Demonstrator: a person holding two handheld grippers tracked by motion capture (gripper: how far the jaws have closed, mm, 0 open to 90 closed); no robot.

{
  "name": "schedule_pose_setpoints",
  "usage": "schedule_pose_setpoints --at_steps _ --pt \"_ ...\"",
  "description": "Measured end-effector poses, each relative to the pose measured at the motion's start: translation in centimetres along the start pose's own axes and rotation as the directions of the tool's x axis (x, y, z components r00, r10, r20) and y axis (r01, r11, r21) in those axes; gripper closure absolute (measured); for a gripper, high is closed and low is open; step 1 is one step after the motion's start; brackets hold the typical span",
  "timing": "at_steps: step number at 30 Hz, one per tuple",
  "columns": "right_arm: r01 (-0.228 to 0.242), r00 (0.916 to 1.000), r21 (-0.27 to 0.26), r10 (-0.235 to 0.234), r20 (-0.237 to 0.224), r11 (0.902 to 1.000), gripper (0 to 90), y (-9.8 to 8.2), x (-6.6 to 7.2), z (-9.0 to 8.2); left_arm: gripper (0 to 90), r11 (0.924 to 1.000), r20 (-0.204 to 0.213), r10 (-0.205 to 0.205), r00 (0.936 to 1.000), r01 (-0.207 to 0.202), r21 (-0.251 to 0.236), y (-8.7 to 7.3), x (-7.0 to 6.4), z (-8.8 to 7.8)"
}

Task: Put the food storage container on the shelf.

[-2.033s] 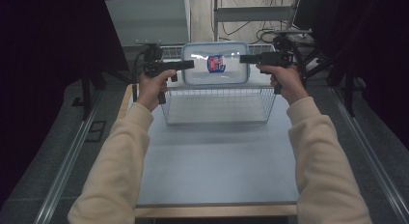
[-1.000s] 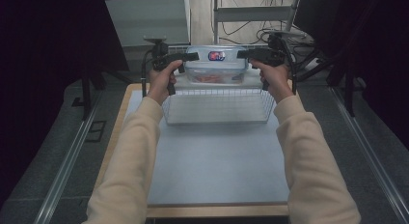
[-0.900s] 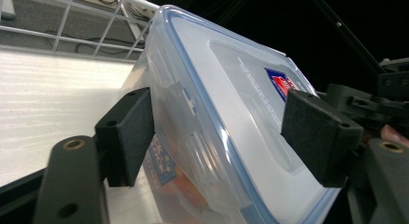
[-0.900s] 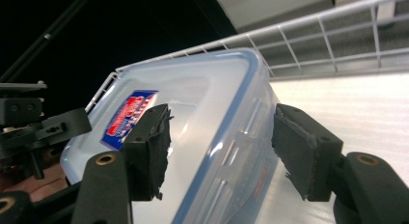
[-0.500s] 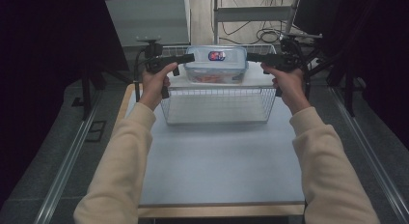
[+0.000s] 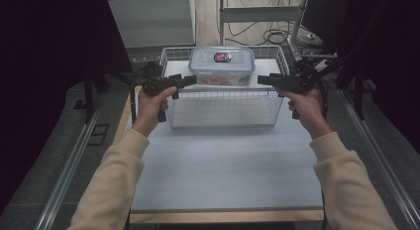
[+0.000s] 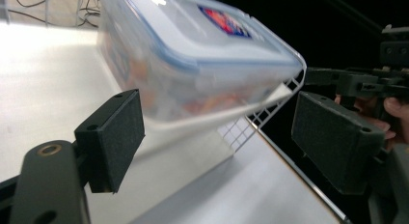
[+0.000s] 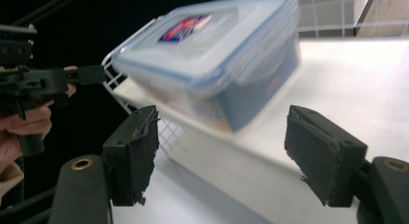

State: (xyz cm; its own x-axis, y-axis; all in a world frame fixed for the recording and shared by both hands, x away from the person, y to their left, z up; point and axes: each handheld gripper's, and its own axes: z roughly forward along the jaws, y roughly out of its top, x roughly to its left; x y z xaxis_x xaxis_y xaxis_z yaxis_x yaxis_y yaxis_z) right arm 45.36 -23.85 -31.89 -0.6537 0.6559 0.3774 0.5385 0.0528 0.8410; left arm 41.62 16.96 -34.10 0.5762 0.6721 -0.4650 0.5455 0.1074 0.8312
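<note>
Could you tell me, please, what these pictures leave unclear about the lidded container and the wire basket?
- Container contents: in the left claw view the cloudy wall gives just orange blurs.
- Lid label: motion blur in the right claw view and small size in the high view make the print unreadable.
- Container's far side: hidden by its own body in the high view.
- Wire basket: each claw view's frame edge cuts off most of it.

table (image 6: 223, 175): pale blue | on it: wire basket (image 6: 223, 113), apparently
</note>
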Motion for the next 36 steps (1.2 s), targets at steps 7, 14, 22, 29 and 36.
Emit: schedule_pose_setpoints --at_steps 7,14,22,29,36 --pt "0.063 0.9977 -0.003 -0.063 -0.025 0.998 26.5 -4.0 0.7 -1.8 18.5 0.999 0.019 0.042 0.9989 -0.042 0.013 -3.7 -1.4 -1.4" --pt "0.09 0.9945 0.01 -0.09 -0.054 0.9959 26.5 -8.8 1.1 -3.3 18.7 0.997 0.022 0.063 0.9978 -0.064 0.044 -9.5 -1.9 -1.9" --pt "0.127 0.9893 0.084 -0.12 -0.083 0.9883 24.6 -14.6 1.2 -2.9 18.6 0.9898 0.017 0.08 0.9966 -0.082 0.117 -15.6 -2.0 -2.1" --pt "0.151 0.9871 0.174 -0.14 -0.079 0.973 22.8 -18.6 0.9 -1.7 18.6 0.976 -0.008 0.082 0.9966 -0.078 0.203 -20.1 -1.7 -1.6" --pt "0.136 0.9903 0.246 -0.124 -0.063 0.9598 19.8 -21.0 0.5 -0.6 18.4 0.9665 -0.021 0.089 0.9958 -0.082 0.243 -21.9 -1.7 -1.1"
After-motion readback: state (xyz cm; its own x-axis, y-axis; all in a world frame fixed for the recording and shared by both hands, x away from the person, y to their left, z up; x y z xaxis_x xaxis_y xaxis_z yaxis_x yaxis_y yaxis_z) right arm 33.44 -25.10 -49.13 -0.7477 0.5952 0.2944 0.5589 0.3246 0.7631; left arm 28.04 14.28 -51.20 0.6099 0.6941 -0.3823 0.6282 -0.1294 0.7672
